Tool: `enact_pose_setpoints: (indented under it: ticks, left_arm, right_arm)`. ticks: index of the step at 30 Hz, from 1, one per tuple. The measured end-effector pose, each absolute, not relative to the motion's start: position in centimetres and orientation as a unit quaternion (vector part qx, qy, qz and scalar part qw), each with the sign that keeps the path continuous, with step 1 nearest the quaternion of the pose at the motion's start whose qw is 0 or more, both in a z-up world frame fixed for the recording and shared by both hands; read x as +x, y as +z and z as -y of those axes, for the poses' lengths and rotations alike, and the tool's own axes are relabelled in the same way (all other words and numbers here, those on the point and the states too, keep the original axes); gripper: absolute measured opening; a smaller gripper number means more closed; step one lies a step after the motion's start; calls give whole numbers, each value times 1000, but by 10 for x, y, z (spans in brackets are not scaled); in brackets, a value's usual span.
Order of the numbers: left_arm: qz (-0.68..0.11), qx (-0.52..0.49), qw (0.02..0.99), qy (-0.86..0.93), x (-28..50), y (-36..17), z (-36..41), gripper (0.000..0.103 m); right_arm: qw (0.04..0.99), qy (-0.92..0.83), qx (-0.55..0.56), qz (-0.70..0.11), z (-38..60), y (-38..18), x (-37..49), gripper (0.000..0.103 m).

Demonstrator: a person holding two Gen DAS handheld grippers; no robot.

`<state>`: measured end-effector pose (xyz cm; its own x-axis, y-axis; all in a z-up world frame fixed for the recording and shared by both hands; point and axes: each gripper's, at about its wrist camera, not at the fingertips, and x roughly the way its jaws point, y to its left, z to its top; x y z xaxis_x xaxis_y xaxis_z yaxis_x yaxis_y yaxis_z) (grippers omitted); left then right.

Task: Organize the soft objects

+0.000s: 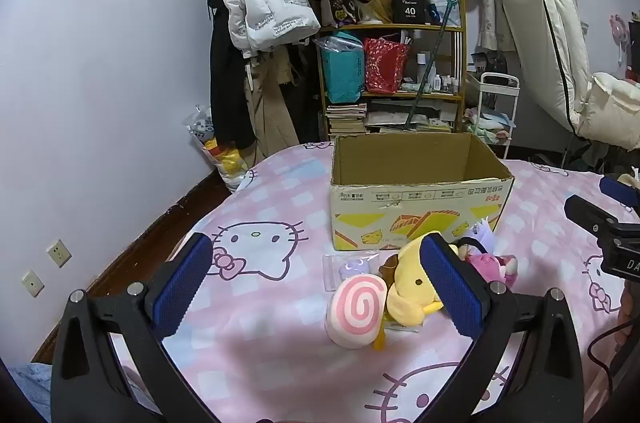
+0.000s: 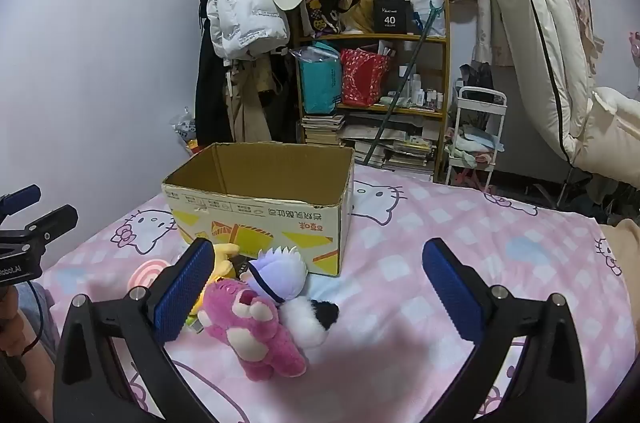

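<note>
one cardboard box (image 2: 264, 199) stands open-topped on the pink cat-print bedspread (image 2: 460, 243), towards the bed's far edge, its long axis running along that edge and its printed long side facing the cameras. its inside shows only bare cardboard walls; the floor of it is hidden.

five soft toys lie in one cluster just in front of the box, touching one another: one pink spiral lollipop plush (image 1: 357, 307), one yellow dog plush (image 1: 412, 287), one magenta bear plush (image 2: 252, 327), one purple-haired doll (image 2: 278, 273), and one black-and-white plush (image 2: 312, 319). the bear lies on its side, long axis slanting from the box's near corner towards the bed's near edge, face up. the lollipop's spiral face turns towards the left wrist camera. one small clear packet (image 1: 348, 269) lies flat beside the lollipop.

two grippers hang above the near part of the bed, both tilted downward. the left gripper (image 1: 316, 287) has its tongs wide apart, nothing between the pads. the right gripper (image 2: 316, 289) likewise stands wide apart, holding nothing.
</note>
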<state>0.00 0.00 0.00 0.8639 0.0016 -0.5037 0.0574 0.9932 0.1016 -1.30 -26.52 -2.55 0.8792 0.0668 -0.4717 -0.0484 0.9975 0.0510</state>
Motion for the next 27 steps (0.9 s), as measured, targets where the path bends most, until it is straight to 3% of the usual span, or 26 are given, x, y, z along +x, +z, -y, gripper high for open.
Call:
enact_pose_setpoints:
  ticks: [5,27]
  left_arm:
    - [-248,61,967,-12,-1,0,0,102]
    - [-251,65,966,-18,-1,0,5,102]
  right_arm:
    - [976,26,8,-216,264,-25,-18,103]
    - [972,30,15,-231,264,-29,-13,103]
